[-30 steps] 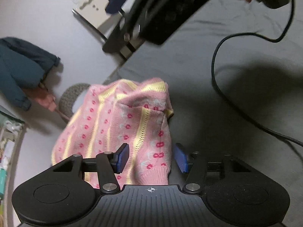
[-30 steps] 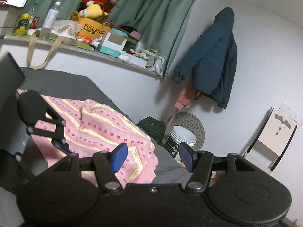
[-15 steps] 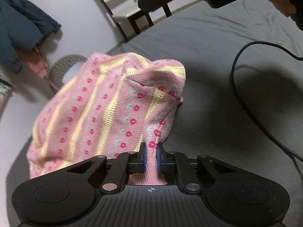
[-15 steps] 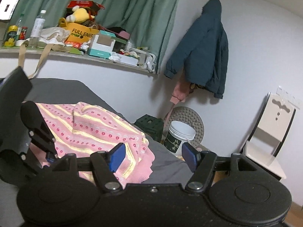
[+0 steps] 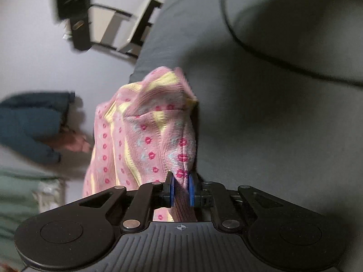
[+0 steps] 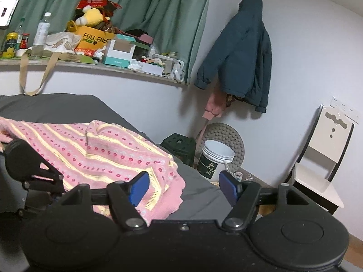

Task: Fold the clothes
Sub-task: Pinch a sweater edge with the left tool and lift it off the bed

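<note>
Between the left gripper (image 5: 180, 189) pads, pinched pink sweater (image 5: 145, 136), seemingly its hem; right gripper (image 6: 185, 187) spread.

The sweater (image 6: 95, 151) lies on the bed (image 6: 56, 104), near its corner, and one fold of it sits between the fingers of the left gripper (image 5: 180, 189). A cable (image 5: 261, 47) runs over the bed to the right of the sweater. The right gripper (image 6: 183, 187) is above the bed corner, with the sweater at its left. Behind the bed a shelf (image 6: 109, 69) carries boxes and bottles. A jacket (image 6: 240, 61) hangs on the wall; below it a bucket (image 6: 215, 161) stands on the floor, and a chair (image 6: 322, 158) is further right.
</note>
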The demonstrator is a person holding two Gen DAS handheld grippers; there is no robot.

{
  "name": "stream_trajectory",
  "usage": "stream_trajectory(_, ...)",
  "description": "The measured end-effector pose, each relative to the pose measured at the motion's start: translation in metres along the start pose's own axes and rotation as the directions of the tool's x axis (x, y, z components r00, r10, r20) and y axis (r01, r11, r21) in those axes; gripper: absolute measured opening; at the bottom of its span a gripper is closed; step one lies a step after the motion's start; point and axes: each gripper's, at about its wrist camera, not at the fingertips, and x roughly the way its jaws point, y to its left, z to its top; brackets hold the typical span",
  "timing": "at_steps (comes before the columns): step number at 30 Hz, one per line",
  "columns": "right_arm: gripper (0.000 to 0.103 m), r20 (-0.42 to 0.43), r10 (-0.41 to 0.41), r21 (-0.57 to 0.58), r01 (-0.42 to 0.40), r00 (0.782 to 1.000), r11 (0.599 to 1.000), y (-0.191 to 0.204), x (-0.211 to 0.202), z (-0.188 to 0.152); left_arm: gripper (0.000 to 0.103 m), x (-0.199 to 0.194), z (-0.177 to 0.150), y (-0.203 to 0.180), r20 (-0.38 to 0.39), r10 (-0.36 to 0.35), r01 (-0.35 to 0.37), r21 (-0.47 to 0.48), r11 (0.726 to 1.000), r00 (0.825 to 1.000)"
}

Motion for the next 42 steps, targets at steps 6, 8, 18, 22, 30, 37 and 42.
stream_trajectory(6, 0.068, -0.011, 0.005, -0.003, -0.005, 1.0, 1.0, 0.001, 0.001, -0.001, 0.013, -0.005, 0.01, -0.019, -0.002, 0.052, -0.052, 0.115, 0.992, 0.999)
stream_trajectory(8, 0.068, -0.016, 0.006, -0.003, -0.006, 1.0, 1.0, 0.001, 0.002, -0.001, 0.013, -0.006, 0.012, -0.022, -0.001, 0.058, -0.057, 0.128, 0.99, 0.998)
stream_trajectory(18, 0.071, -0.028, 0.015, -0.031, -0.016, 0.999, 0.999, 0.004, 0.004, -0.003, 0.05, -0.018, 0.004, -0.028, 0.038, 0.13, -0.133, 0.084, 0.988, 0.991)
stream_trajectory(22, 0.071, -0.027, 0.015, -0.032, -0.016, 1.0, 0.999, 0.005, 0.004, -0.003, 0.054, -0.028, 0.005, -0.019, 0.089, 0.097, -0.098, 0.005, 0.995, 0.991)
stream_trajectory(30, 0.074, -0.03, 0.014, -0.054, -0.016, 0.999, 0.998, 0.008, 0.004, -0.005, 0.044, -0.027, 0.006, -0.019, 0.095, 0.038, -0.037, -0.021, 0.999, 0.995)
stream_trajectory(37, 0.077, -0.03, 0.017, -0.062, -0.019, 0.999, 0.998, 0.009, 0.004, -0.005, 0.014, -0.022, 0.001, -0.017, 0.077, -0.041, 0.049, -0.107, 0.993, 0.996)
stream_trajectory(42, 0.078, -0.033, 0.01, -0.073, -0.012, 0.999, 0.997, 0.009, 0.005, -0.006, 0.008, -0.025, -0.014, 0.017, 0.116, -0.079, 0.114, -0.336, 0.935, 0.99)
